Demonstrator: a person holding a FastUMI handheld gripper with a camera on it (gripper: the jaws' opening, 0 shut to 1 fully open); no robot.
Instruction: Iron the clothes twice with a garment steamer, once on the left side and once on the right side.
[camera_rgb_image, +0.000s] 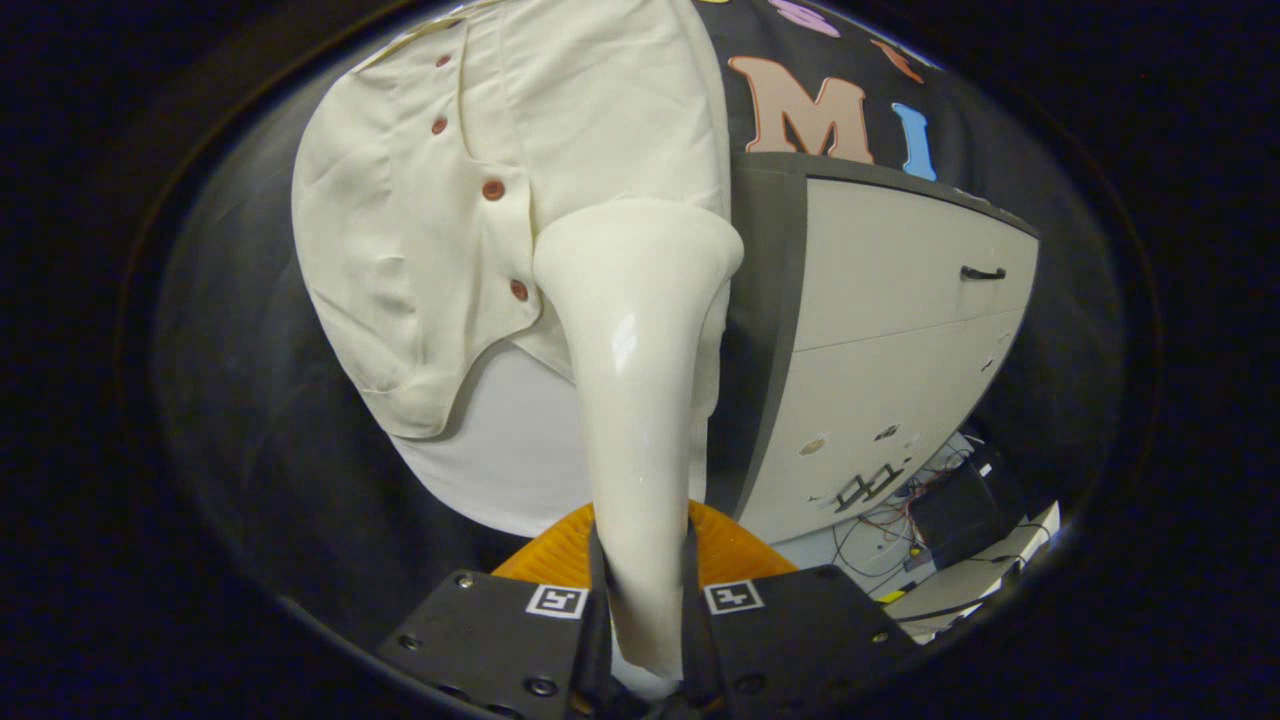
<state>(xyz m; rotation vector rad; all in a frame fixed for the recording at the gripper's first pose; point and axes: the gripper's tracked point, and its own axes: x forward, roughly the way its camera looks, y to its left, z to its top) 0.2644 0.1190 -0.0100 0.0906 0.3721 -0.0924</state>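
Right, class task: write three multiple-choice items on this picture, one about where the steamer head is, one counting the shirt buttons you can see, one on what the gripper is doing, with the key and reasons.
1. Where is the garment steamer's flared head?
A. Against the shirt's lower front, beside the button strip
B. Inside the cabinet drawer
C. Lying on the floor

2. How many reddish-brown buttons show on the shirt?
A. One
B. Four
C. Nine

3. What is the gripper doing?
A. Open, holding nothing
B. Shut on the steamer's handle
C. Shut on the shirt hem

Key:
1 A, the head stands just right of the lowest button.
2 B, four run down the strip.
3 B, both fingers press the handle's sides.

The grey cabinet stands to the shirt's right.
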